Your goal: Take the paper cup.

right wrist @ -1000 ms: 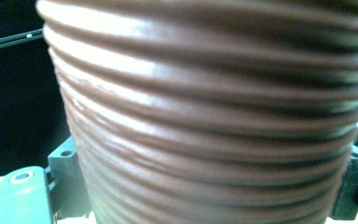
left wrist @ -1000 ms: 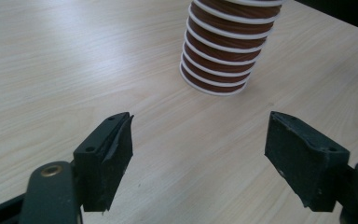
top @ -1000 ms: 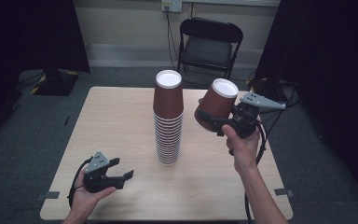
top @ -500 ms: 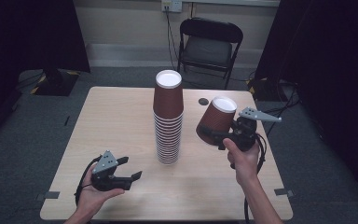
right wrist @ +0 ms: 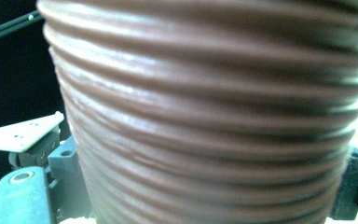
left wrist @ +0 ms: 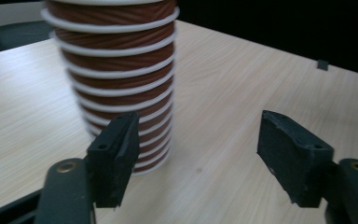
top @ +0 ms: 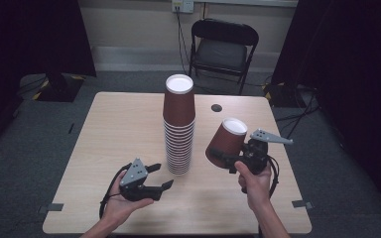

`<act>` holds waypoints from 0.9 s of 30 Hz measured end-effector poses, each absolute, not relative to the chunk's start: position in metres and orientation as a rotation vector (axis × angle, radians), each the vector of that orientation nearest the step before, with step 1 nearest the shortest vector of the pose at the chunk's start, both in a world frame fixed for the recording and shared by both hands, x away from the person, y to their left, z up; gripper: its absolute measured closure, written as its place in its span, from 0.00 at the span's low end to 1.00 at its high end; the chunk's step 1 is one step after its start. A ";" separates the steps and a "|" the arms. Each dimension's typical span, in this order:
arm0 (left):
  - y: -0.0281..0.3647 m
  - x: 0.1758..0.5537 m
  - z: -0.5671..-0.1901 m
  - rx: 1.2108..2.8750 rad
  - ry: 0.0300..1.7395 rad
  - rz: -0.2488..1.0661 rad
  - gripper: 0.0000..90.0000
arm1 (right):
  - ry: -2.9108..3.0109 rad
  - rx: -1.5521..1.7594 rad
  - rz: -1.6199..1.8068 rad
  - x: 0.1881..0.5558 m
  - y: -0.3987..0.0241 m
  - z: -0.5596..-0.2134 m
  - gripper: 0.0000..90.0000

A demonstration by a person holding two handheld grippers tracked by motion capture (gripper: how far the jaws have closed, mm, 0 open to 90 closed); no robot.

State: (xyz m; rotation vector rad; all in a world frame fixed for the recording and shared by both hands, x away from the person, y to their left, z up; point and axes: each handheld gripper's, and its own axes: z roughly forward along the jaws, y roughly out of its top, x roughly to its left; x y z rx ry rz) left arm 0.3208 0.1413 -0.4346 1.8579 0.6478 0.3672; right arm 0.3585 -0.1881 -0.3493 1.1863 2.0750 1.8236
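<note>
The right gripper (top: 223, 159) clamps a ribbed brown cup (top: 226, 141), tilted, above the table (top: 114, 124) right of the tall cup stack (top: 178, 129). The left gripper (top: 159, 176), jaws apart, rests low near the stack's base.

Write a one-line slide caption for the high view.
Right gripper holds a tilted brown paper cup beside the tall cup stack on a wooden table; open left gripper waits.
</note>
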 end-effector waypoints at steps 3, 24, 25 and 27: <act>0.130 0.321 -0.433 1.851 0.611 0.315 0.43 | 2.099 1.204 1.818 0.356 -0.186 -0.359 0.14; 0.086 0.321 -0.423 1.719 0.473 0.467 0.59 | 2.192 1.414 2.036 0.345 -0.165 -0.397 0.14; 0.084 0.321 -0.424 1.719 0.469 0.479 0.60 | 2.192 1.433 2.042 0.344 -0.165 -0.397 0.14; 0.082 0.322 -0.425 1.721 0.457 0.514 0.63 | 2.197 1.439 2.051 0.344 -0.163 -0.397 0.14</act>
